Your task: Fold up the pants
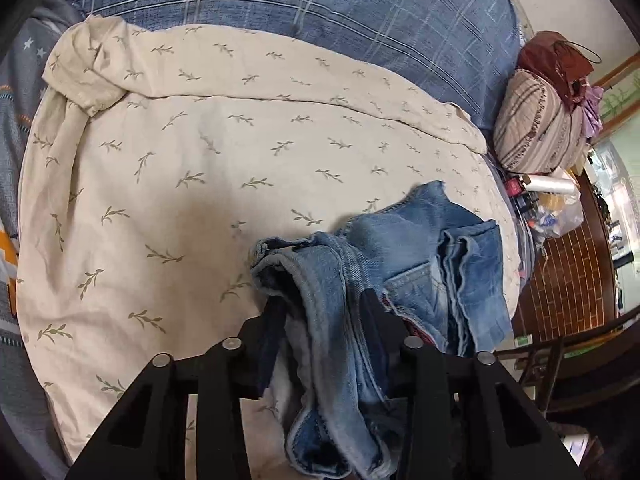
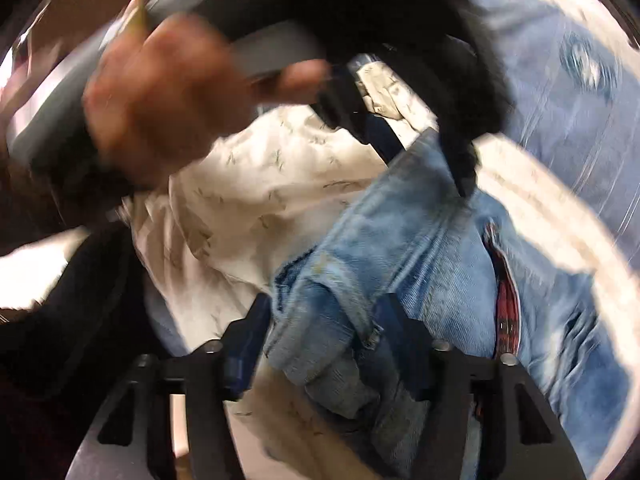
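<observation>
A pair of light blue jeans (image 1: pixel 404 264) lies bunched on a cream leaf-print sheet (image 1: pixel 200 184) at the lower right of the left wrist view. My left gripper (image 1: pixel 322 300) is shut on a rolled edge of the jeans, its fingers on either side of the fold. In the blurred right wrist view my right gripper (image 2: pixel 324 312) is shut on a thick fold of the jeans (image 2: pixel 420 240). The other hand-held gripper (image 2: pixel 380 128) and the person's hand (image 2: pixel 160 104) appear above, its fingers on the same jeans.
A blue plaid blanket (image 1: pixel 320 4) covers the far side of the bed. A striped bundle (image 1: pixel 540 128) with a brown bag sits at the right. Bottles and a plastic bag (image 1: pixel 556 204) stand on a brick-pattern floor beyond the bed's right edge.
</observation>
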`<state>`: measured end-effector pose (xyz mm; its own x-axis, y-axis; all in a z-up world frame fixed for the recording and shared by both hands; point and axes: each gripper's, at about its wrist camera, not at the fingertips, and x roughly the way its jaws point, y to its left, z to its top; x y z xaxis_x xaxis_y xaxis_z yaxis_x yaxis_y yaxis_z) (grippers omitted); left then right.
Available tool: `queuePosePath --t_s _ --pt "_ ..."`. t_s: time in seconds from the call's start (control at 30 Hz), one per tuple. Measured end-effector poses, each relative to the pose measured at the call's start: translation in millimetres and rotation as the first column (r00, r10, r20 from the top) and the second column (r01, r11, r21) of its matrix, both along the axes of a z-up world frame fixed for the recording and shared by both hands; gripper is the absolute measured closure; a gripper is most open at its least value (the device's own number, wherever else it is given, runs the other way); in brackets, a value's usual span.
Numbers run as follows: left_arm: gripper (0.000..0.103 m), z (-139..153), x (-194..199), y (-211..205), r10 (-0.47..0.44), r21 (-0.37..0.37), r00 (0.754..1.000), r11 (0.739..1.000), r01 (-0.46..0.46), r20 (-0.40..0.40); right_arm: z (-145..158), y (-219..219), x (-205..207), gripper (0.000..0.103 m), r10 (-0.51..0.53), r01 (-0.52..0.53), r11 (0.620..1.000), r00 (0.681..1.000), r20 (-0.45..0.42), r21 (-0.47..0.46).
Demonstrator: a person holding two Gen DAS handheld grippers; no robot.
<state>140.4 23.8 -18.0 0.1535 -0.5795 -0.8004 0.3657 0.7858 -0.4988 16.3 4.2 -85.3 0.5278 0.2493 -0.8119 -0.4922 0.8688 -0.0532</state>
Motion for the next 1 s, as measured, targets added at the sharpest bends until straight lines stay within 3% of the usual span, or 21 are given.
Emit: queuePosePath --t_s 0.1,0.17,0.23,0.33,0.43,0.53,0.6,0.7,0.77,0.8,0.87,1.0 --pt "0.067 2 0 -8 -0.013 0.027 1.000 1.000 0.013 0.011 5 -16 1 0.049 -0.043 0.046 0.996 0.998 -0.041 0.070" --pt "0.067 0 -1 -14 -0.015 0.041 1.000 0.999 0.015 0.006 6 -24 3 0.041 -0.063 0.070 0.992 0.996 -0.066 0.107" --pt "0.067 0 -4 -20 -0.024 0.057 1.000 0.998 0.023 0.009 6 -30 4 0.041 -0.054 0.070 0.987 0.993 -0.105 0.148" --pt "0.067 2 -4 -27 -0.031 0.075 0.999 0.997 0.030 0.014 14 -30 0 0.029 -0.018 0.032 0.983 0.997 -0.079 0.179" --pt "0.067 1 -4 -32 -0.033 0.092 0.999 0.995 0.032 0.011 11 -15 -4 0.025 -0.014 0.021 0.992 0.998 -0.055 0.126" --pt "0.066 -2 -3 -30 -0.028 0.096 1.000 0.995 0.028 0.005 -5 -2 1 0.027 -0.041 0.041 0.999 0.999 -0.012 -0.008" --pt "0.062 -7 -1 -26 -0.021 0.077 1.000 0.997 0.021 -0.007 -10 -1 4 0.028 -0.049 0.049 0.999 0.999 0.006 -0.022" --pt "0.059 -15 0 -22 -0.002 0.063 0.999 0.998 0.004 -0.034 -15 9 3 0.040 -0.020 0.025 0.995 0.998 0.052 -0.100" --pt "0.059 -13 -3 -22 -0.004 0.063 1.000 0.998 0.005 -0.020 -7 6 -1 0.052 -0.022 0.023 0.998 0.999 0.028 -0.053" --pt "0.059 -12 -5 -23 -0.005 0.068 1.000 0.998 0.006 -0.011 0 0 -2 0.052 -0.031 0.031 0.999 0.999 0.017 -0.010" --pt "0.059 -10 -5 -27 -0.008 0.078 1.000 0.997 0.009 -0.010 6 -14 -2 0.041 -0.063 0.064 0.997 0.998 -0.016 0.043" --pt "0.060 -9 -4 -34 -0.014 0.102 1.000 0.995 0.014 -0.003 6 -42 1 0.041 -0.112 0.129 0.974 0.989 -0.099 0.187"
